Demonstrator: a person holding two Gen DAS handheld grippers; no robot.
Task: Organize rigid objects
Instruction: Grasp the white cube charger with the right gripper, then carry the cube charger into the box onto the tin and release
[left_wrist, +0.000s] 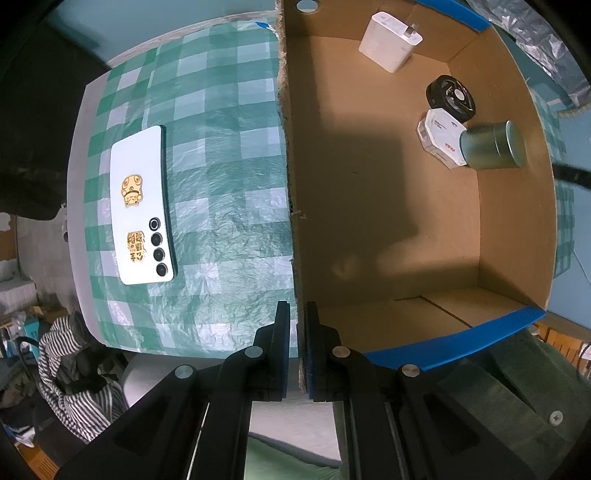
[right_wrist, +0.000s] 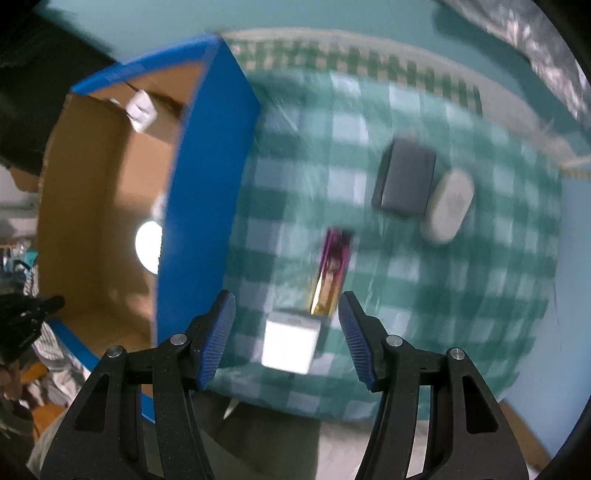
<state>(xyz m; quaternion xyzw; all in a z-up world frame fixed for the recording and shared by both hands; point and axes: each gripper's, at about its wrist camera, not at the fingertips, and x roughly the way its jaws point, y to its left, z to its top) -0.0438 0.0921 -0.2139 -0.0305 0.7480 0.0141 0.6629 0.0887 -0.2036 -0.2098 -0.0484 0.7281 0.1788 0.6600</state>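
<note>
My left gripper (left_wrist: 297, 314) points straight down with its jaws pinched tight on the ragged cut edge of the open brown cardboard box (left_wrist: 369, 206), the wall standing between the two pads. Inside that box, seen from the left wrist, lie a white rectangular plug charger (left_wrist: 390, 41) near the far wall, a black round fan-like disc (left_wrist: 450, 96), a white octagonal packet (left_wrist: 441, 138) touching the disc, and a dull green metal tin (left_wrist: 493, 146) lying on its side against the packet. Outside the box, on the green-and-white checked tablecloth (left_wrist: 221, 155), a white smartphone (left_wrist: 142, 206) lies face down with gold stickers and four camera lenses showing. My right gripper (right_wrist: 286, 325) hangs over the cloth on the other side of the box's blue-taped wall (right_wrist: 199, 206), its blue-padded jaws about half open and holding nothing. Between and below them sits a small white cube-shaped box (right_wrist: 290, 345), and just beyond it a slim purple-and-gold wrapped bar (right_wrist: 332, 273). Further off lie a dark grey rectangular case (right_wrist: 406, 179) and, just beside it, a white oval case (right_wrist: 448, 206). The right-wrist view is blurred, so finer detail there I cannot tell.
</note>
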